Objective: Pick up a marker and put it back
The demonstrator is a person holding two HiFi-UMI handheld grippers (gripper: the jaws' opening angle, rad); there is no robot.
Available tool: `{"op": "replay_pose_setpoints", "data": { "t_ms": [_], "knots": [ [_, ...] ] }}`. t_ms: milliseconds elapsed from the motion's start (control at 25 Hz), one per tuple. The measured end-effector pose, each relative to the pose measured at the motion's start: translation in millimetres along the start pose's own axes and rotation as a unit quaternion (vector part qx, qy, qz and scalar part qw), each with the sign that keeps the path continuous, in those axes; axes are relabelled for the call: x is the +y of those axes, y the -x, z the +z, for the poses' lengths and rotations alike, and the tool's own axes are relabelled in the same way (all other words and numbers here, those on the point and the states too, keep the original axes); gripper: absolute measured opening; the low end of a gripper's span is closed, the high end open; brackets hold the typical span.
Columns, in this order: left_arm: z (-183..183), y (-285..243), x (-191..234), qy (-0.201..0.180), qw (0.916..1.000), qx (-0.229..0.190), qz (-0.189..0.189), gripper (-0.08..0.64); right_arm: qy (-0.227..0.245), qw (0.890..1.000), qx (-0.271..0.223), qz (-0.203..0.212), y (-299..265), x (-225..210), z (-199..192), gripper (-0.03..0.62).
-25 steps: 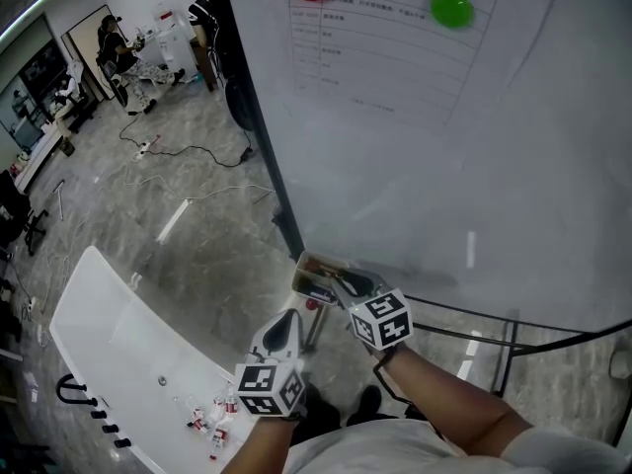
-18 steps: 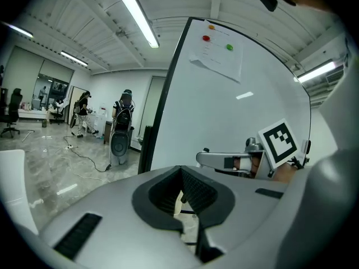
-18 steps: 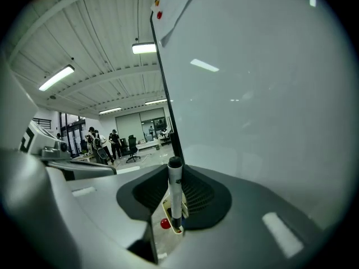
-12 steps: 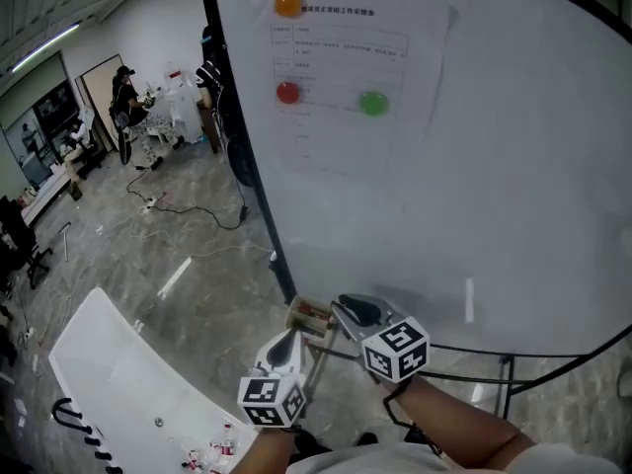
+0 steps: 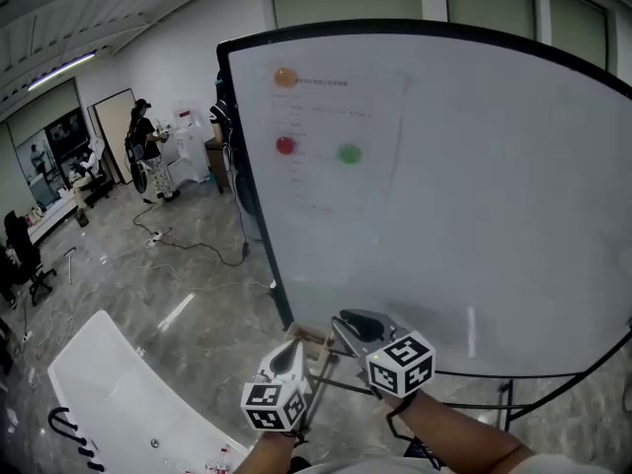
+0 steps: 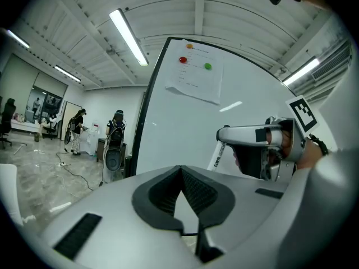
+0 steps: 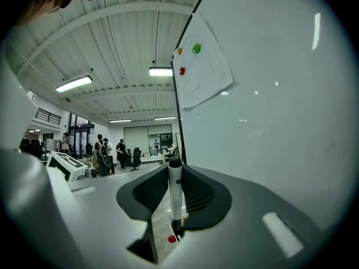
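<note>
At the far left, low in the head view, stands a white table (image 5: 109, 383), well apart from the work. Next comes the left gripper (image 6: 180, 171). Its jaws are pressed together at the tips and nothing is between them, so we judge that it takes no part for now.

Just to its right, at the foot of the whiteboard (image 5: 474, 196), we see a small tray (image 5: 308, 337) (probably the place where markers are kept, but it is too small to be sure). Then comes the right gripper (image 7: 170, 172). Its jaws pinch a white marker (image 7: 175, 198), which stands upright between the pads. The marker is therefore in the air, close in front of the whiteboard and a little above the tray. As far as we can tell, it does not touch the whiteboard.

On the upper left part of the whiteboard hangs a sheet (image 5: 336, 146) with coloured magnets, and the rest of the whiteboard to the right is bare.

For the task, we judge the first half done, because the marker is picked up and firmly held. The second half is left. The right gripper has to bring the marker down to the tray, lay it there, and then spread its jaws to let it go.
</note>
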State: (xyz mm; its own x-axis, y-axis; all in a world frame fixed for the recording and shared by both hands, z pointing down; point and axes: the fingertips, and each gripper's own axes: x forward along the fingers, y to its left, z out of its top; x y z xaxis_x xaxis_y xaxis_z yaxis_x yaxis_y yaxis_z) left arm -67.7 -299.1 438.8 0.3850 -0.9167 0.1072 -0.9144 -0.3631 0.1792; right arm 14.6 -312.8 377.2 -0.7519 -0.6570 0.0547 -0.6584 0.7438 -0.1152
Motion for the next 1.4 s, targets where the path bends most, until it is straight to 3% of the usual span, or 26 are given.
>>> {"op": "replay_pose_setpoints", "data": {
  "t_ms": [920, 1400],
  "knots": [
    [-10, 16, 4, 0.0, 0.9999, 0.008, 0.011, 0.003, -0.029, 0.999, 0.002, 0.022, -13, 12, -15, 0.076],
    [-30, 18, 37, 0.019, 0.9994, 0.021, 0.02, 0.003, -0.071, 0.997, 0.021, 0.004, -59, -12, -79, 0.075]
  ]
}}
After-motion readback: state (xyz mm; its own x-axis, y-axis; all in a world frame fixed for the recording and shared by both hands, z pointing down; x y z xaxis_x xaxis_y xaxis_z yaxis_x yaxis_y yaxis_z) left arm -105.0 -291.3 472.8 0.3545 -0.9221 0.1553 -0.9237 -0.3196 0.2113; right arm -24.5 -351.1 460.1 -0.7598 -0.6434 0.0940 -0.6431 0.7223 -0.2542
